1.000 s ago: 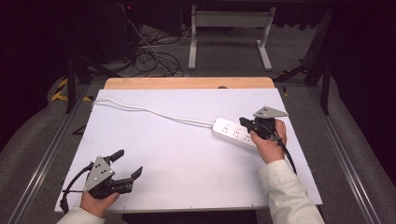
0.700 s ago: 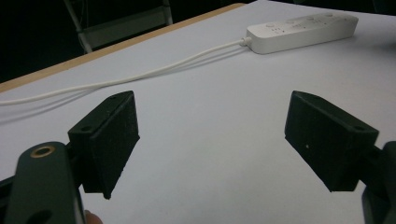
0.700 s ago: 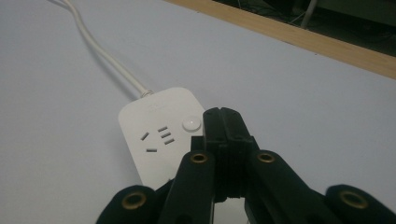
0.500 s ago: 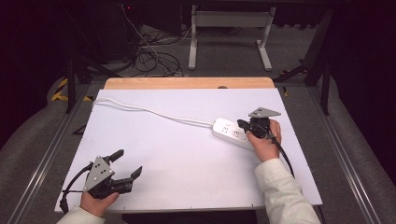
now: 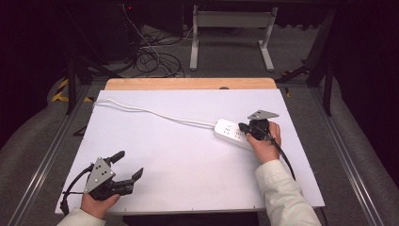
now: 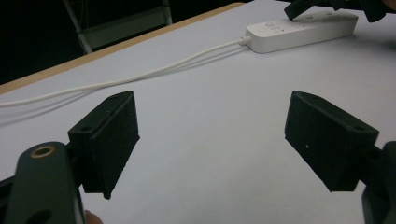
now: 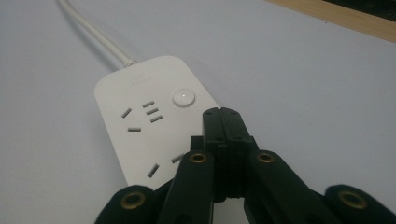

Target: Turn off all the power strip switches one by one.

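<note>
- At the near left corner of the white table [image 5: 188,155], the left gripper [image 5: 126,165] rests low over the surface in the person's left hand [image 5: 98,205], jaws spread wide with nothing between them.
- In the left gripper view those two black jaws frame bare white tabletop, with the power strip far off at the top right.
- Farther on, at the right, the right hand [image 5: 264,147] holds the right gripper [image 5: 241,127] over the white power strip [image 5: 230,133]; a pale sleeve [image 5: 282,193] runs back to the near edge.
- In the right gripper view the right gripper's jaws are pressed together, empty, their tips above the strip's top face just short of its round button [image 7: 183,97].
- The strip lies flat, right of the table's middle.
- Its white cable [image 5: 150,111] runs away leftward to the far left corner, near the wooden edge [image 5: 188,84].
</note>
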